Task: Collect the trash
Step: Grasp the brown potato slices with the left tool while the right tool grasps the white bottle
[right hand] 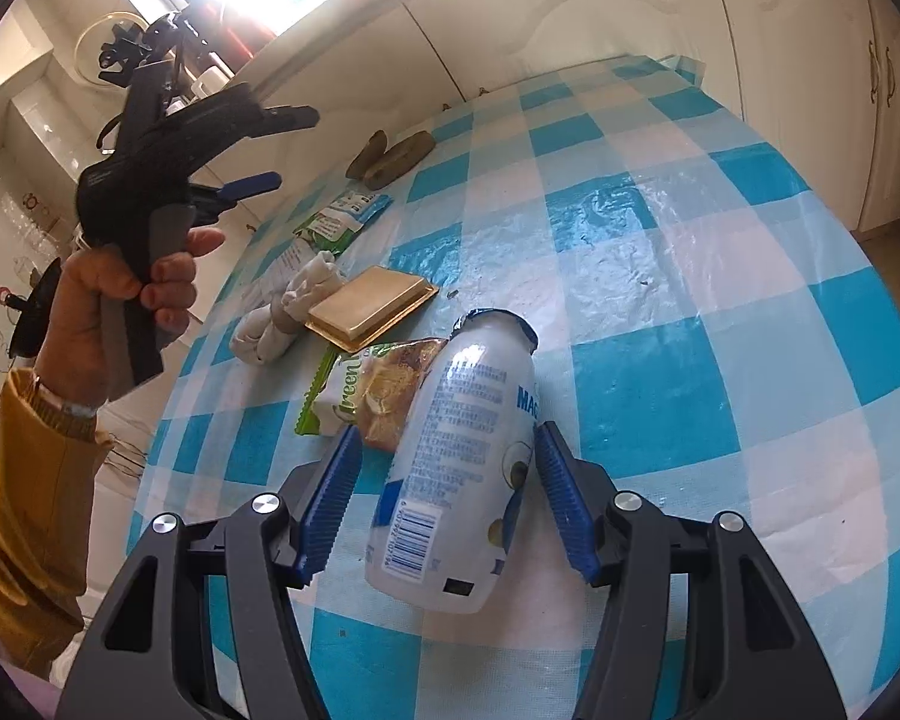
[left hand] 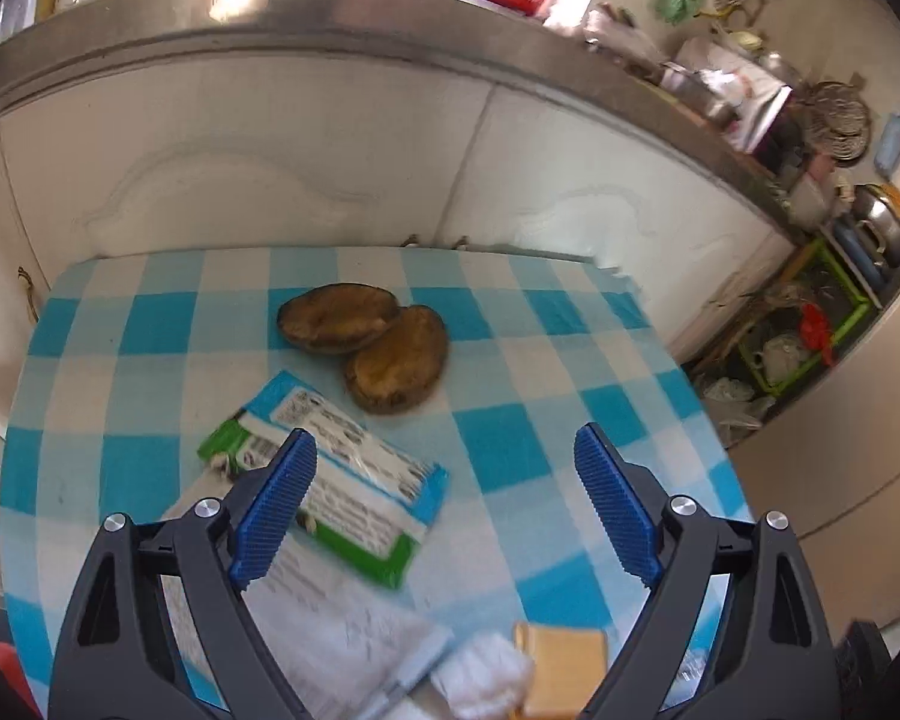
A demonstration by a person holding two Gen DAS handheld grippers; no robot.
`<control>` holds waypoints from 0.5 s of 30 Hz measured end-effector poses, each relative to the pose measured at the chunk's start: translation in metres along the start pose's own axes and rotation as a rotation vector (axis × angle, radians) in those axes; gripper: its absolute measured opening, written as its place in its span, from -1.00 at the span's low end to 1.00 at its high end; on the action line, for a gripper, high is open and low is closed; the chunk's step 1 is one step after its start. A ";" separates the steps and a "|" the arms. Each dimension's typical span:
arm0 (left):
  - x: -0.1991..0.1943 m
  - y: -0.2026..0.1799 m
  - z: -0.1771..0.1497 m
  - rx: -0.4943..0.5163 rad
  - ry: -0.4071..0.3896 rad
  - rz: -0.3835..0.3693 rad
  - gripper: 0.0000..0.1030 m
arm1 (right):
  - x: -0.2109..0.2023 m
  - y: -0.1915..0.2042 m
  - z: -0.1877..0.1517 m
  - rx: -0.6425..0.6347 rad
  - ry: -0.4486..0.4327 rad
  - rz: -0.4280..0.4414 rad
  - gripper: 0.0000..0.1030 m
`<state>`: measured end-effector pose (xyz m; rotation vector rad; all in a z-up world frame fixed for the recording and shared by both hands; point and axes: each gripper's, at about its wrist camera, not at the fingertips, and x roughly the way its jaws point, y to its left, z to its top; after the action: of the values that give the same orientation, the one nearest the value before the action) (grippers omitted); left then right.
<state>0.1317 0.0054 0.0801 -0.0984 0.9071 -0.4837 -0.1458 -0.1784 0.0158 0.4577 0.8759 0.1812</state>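
My right gripper (right hand: 444, 438) is open, its fingers on either side of a white plastic bottle (right hand: 462, 468) that lies on the blue checked tablecloth (right hand: 690, 276); whether the pads touch it I cannot tell. A green snack wrapper (right hand: 366, 396) lies just beyond the bottle, then a gold tray (right hand: 369, 303) and a crumpled white tissue (right hand: 288, 312). My left gripper (left hand: 444, 456) is open and empty, held above the cloth over a blue-green wrapper (left hand: 342, 468). Two brown potato halves (left hand: 366, 342) lie past it. The left gripper also shows in the right wrist view (right hand: 282, 150), raised in a hand.
White cabinet doors (left hand: 330, 168) under a steel counter (left hand: 270, 12) stand behind the table. A green rack (left hand: 810, 324) with dishes sits on the floor at the right. A printed white paper (left hand: 342, 630) lies under the left gripper.
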 end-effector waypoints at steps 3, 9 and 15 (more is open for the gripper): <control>0.027 0.004 0.016 -0.004 0.013 0.035 0.72 | 0.001 -0.002 0.001 -0.009 -0.008 0.003 0.21; 0.069 0.026 0.038 -0.065 0.045 0.092 0.72 | -0.001 -0.005 0.003 -0.024 -0.027 0.001 0.49; 0.094 0.047 0.051 -0.136 0.082 0.084 0.72 | -0.001 -0.007 0.005 -0.029 -0.029 0.007 0.56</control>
<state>0.2371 0.0000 0.0301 -0.1644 1.0205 -0.3496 -0.1422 -0.1866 0.0158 0.4360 0.8421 0.1930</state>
